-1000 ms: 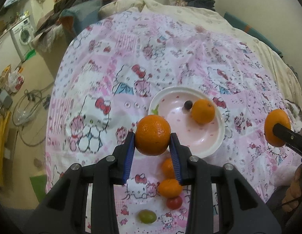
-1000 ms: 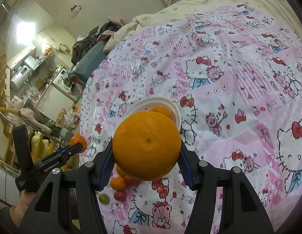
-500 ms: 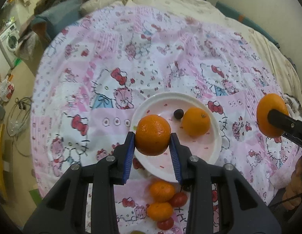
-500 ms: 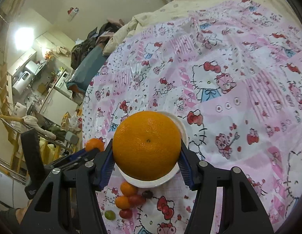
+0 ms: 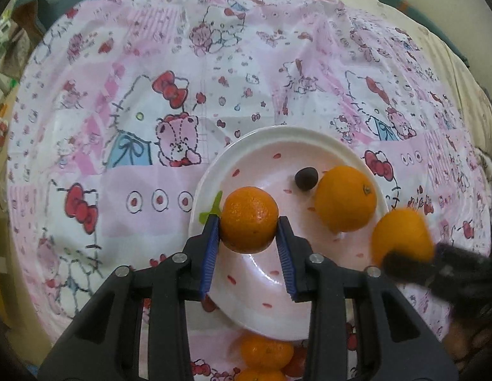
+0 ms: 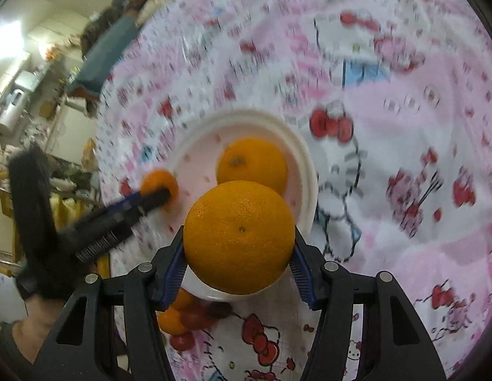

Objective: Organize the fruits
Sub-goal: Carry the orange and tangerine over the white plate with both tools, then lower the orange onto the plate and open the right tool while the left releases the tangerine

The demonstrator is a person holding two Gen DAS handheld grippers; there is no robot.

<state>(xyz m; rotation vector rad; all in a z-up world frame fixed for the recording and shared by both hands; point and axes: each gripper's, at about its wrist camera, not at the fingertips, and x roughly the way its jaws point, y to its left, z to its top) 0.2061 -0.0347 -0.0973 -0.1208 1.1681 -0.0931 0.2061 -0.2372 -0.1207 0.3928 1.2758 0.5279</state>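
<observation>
My left gripper (image 5: 249, 222) is shut on a small orange (image 5: 249, 219) and holds it over the left part of a white and pink plate (image 5: 271, 139). An orange (image 5: 346, 201) and a dark grape (image 5: 306, 177) lie on the plate. My right gripper (image 6: 239, 247) is shut on a large orange (image 6: 239, 236) above the plate's near rim (image 6: 306, 171). In the left wrist view that large orange (image 5: 401, 235) hangs blurred at the plate's right edge. In the right wrist view the left gripper's small orange (image 6: 159, 184) sits at the plate's left side.
The plate rests on a pink Hello Kitty sheet (image 5: 144, 101) over a bed. Small oranges (image 5: 266, 350), red tomatoes (image 6: 182, 339) and a dark grape (image 6: 219, 309) lie on the sheet just before the plate. Room clutter (image 6: 30, 101) stands beyond the bed's left edge.
Both grippers have moved forward and down toward the plate with their oranges. The right gripper's orange now hangs over the plate's rim, and the right wrist view is motion-blurred.
</observation>
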